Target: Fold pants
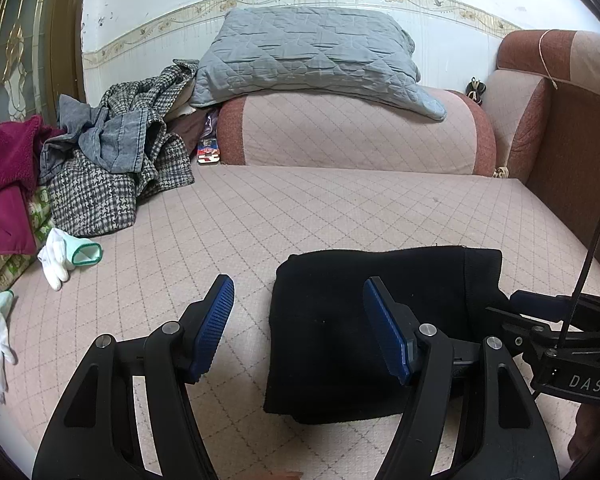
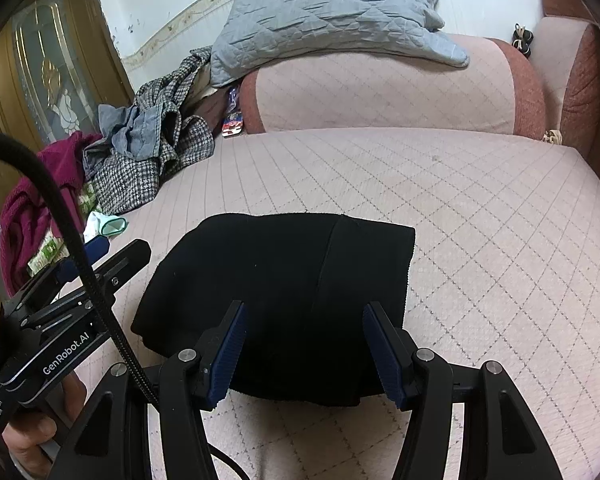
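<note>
The black pants (image 1: 364, 332) are observed folded into a compact, roughly rectangular bundle with a vertical seam towards its right side, lying flat on the pink quilted sofa seat (image 1: 340, 208) near its front edge. Both the left claw (image 1: 298, 330) and the right claw (image 2: 303, 350) are seen spread wide with nothing held, the left set over the bundle's left edge, the right directly over its near edge. White gloves (image 1: 58, 258) beside the heaped clothes (image 1: 112, 160) are shown plainly in the left view only, while the gloved hand (image 2: 40, 436) gripping the left handle is recorded in the right view only
</note>
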